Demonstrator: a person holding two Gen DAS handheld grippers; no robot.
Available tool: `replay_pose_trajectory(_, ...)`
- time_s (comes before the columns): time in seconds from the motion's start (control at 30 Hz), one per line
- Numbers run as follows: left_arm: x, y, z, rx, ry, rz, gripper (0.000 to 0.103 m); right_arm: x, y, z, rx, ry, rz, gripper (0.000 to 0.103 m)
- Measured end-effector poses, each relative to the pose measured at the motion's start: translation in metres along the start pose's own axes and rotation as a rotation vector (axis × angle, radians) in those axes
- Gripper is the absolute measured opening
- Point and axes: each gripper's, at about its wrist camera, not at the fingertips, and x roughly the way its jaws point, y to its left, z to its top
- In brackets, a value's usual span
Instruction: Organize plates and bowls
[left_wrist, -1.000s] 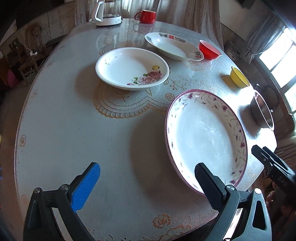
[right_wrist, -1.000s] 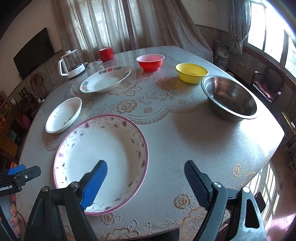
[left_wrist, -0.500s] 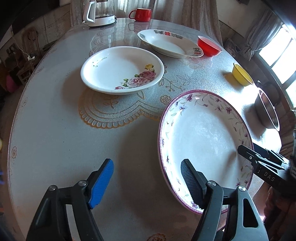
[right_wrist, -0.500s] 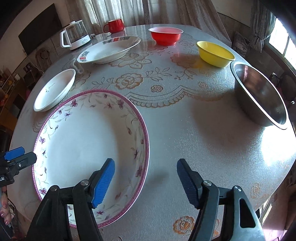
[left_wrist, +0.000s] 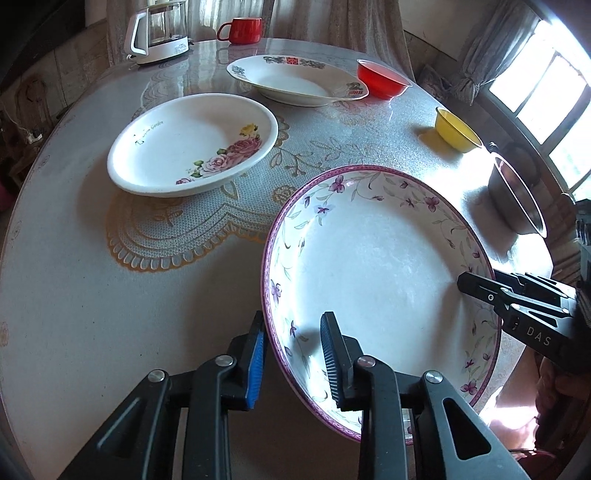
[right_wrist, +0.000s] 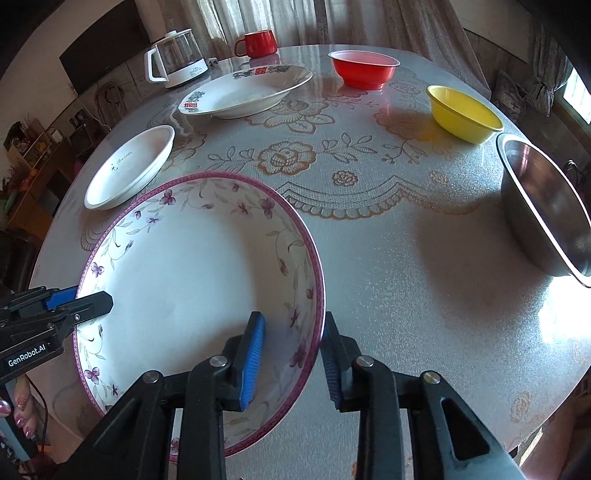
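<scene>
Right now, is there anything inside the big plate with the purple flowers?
No food. Only one finger of each gripper reaches inside the purple-flowered plate: the left gripper and the right gripper each straddle its rim. What lies under the plate is hidden.

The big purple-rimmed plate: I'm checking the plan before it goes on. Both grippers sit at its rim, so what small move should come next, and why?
Probably close both fully and lift level. The left gripper and right gripper straddle opposite edges of the purple-rimmed plate, with gaps still visible, and it seems to rest on the table.
</scene>
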Motion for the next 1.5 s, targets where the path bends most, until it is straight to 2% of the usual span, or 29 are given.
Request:
replay_pose_trajectory(0.23, 0.001, -0.006, -0.001, 0.041, -0.01, 0.046, 0.027, -0.001, -0.004, 0.001, 0.008, 0.011, 0.015, 0.021)
replay_pose_trajectory(0.5, -0.002, -0.007, -0.001, 0.016, -0.021, 0.067, 0.027, -0.004, -0.008, 0.004, 0.02, 0.03, 0.022, 0.014)
replay_pose_trajectory(0.7, -0.004, -0.008, 0.001, -0.001, -0.034, 0.088, 0.027, -0.004, -0.01, 0.005, 0.011, 0.037, 0.04, 0.012)
replay_pose_trajectory(1.03, -0.01, -0.013, 0.004, -0.024, -0.056, 0.065, 0.027, -0.009, -0.018, 0.011, 0.02, 0.026, 0.041, 0.011)
replay_pose_trajectory(1.5, 0.01, -0.028, 0.041, -0.032, -0.048, 0.064, 0.027, 0.0, -0.042, 0.031, 0.061, 0.031, 0.038, 0.011)
